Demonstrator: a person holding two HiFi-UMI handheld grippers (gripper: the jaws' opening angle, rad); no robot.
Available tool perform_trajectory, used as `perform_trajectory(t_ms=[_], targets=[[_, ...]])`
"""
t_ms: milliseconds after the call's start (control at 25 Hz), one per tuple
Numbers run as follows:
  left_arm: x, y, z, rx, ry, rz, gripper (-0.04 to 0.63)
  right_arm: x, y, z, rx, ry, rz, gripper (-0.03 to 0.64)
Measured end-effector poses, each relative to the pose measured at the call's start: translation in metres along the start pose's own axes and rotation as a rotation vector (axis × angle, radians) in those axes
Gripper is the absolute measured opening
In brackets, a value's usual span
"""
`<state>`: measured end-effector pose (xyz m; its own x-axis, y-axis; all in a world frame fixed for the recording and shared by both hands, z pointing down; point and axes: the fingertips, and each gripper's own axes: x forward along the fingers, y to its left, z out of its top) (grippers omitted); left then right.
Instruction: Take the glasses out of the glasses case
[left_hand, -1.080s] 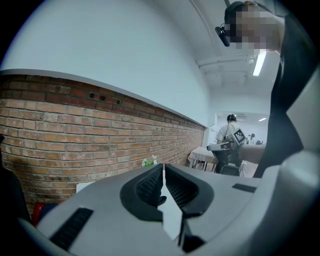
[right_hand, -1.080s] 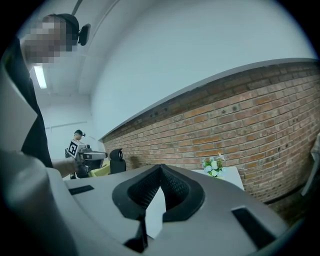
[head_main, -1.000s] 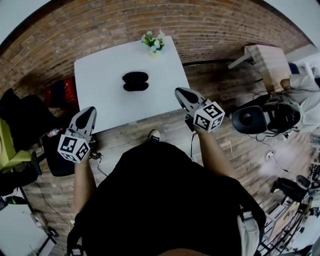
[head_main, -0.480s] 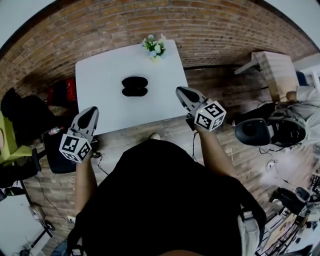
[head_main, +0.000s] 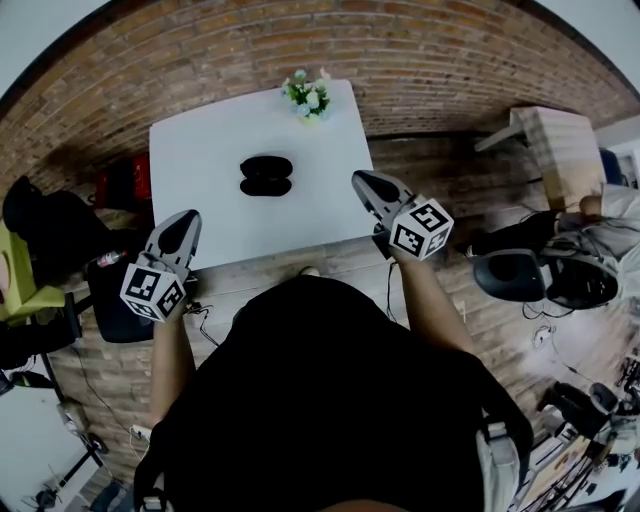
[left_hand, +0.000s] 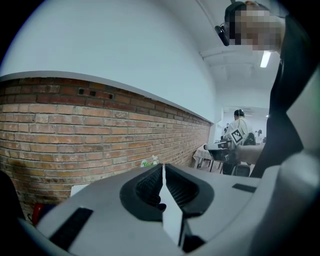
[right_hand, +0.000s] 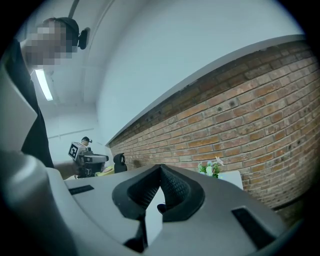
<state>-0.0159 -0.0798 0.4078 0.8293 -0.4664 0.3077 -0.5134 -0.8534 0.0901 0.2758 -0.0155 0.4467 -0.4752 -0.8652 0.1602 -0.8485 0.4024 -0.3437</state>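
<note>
Square markers on left gripper (head_main: 184, 222), right gripper (head_main: 362, 183); glasses case (head_main: 266, 175) untouched.

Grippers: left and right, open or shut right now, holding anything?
Left gripper: closed, jaws together, holding nothing.
Right gripper: closed, jaws together, holding nothing.

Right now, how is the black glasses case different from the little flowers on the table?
The glasses case is black; the flowers are white and green. The glasses case lies low near the middle of the table; the flowers stand up at its far edge. Both rest on that white table.
</note>
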Motion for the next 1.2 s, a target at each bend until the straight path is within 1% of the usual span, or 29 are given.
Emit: perform_trajectory(t_ms=[320,640,880,1200], targets=[[0.007,-0.007,0.001,0.005,0.002,-0.003,0.028,-0.004,-0.004,-0.001,0.006,0.007,0.01,0.015],[-0.009,-0.013,-0.005,-0.003,0.008,0.027,0.034,-0.001,0.001,-0.001,0.007,0.017,0.032,0.015],[-0.016,-0.01,-0.007,-0.018,0.009,0.038,0.038,0.004,0.008,-0.005,0.012,0.027,0.045,0.015],[-0.006,0.002,-0.005,-0.017,-0.008,0.02,0.051,0.014,0.009,-0.007,0.016,0.042,0.036,0.015]])
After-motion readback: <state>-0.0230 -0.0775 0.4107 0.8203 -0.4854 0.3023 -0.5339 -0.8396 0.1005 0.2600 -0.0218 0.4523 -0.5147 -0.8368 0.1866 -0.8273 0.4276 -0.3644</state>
